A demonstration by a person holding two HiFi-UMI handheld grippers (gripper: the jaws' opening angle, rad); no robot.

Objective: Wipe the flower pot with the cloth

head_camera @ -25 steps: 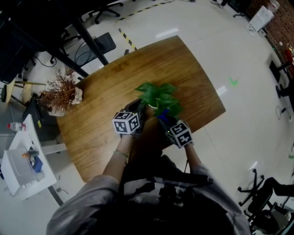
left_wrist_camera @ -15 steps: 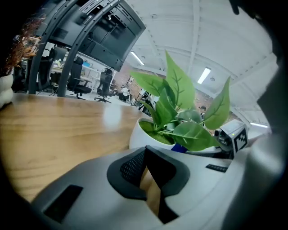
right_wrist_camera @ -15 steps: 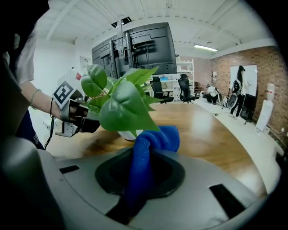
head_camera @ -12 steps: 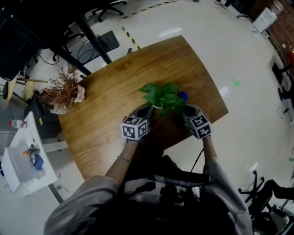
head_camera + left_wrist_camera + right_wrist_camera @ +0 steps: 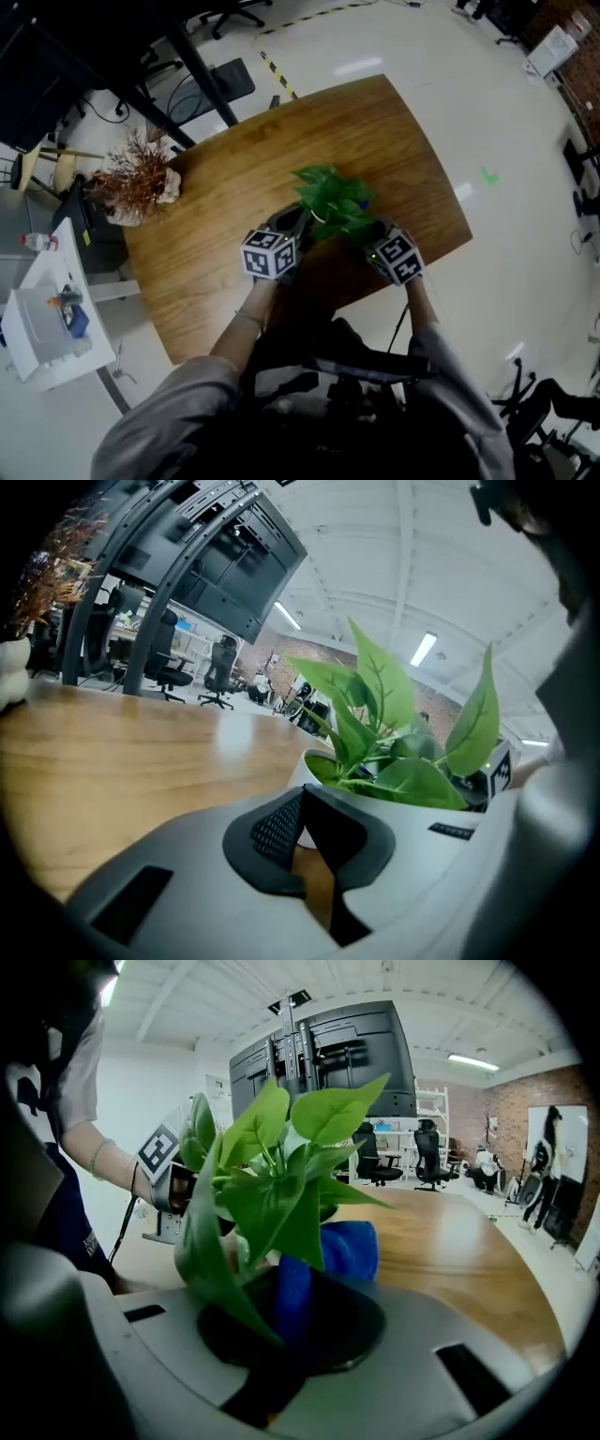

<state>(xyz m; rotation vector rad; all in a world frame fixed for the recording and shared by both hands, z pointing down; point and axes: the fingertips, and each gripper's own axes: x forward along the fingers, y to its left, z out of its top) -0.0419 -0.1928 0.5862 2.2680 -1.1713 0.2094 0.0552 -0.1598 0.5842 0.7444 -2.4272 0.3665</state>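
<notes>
Well to the left of the flower pot (image 5: 313, 218), I'm seeing a dried plant (image 5: 131, 187) sitting on the table (image 5: 375, 131). My left gripper (image 5: 300, 803) is hanging just beside the pot's left wall, tongs pressed together on nothing. At the pot's right side, my right gripper (image 5: 291, 1335) is pinching the blue cloth (image 5: 352, 1251), which is bunching up right beside the pot under the leaves.

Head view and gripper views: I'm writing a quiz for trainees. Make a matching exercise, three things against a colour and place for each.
1 flower pot
2 cloth
3 dried twigs

a blue, gripped in the right claw
b brown, at the table's left edge
c white, holding green leaves

Pairs: 1-c, 2-a, 3-b
</notes>
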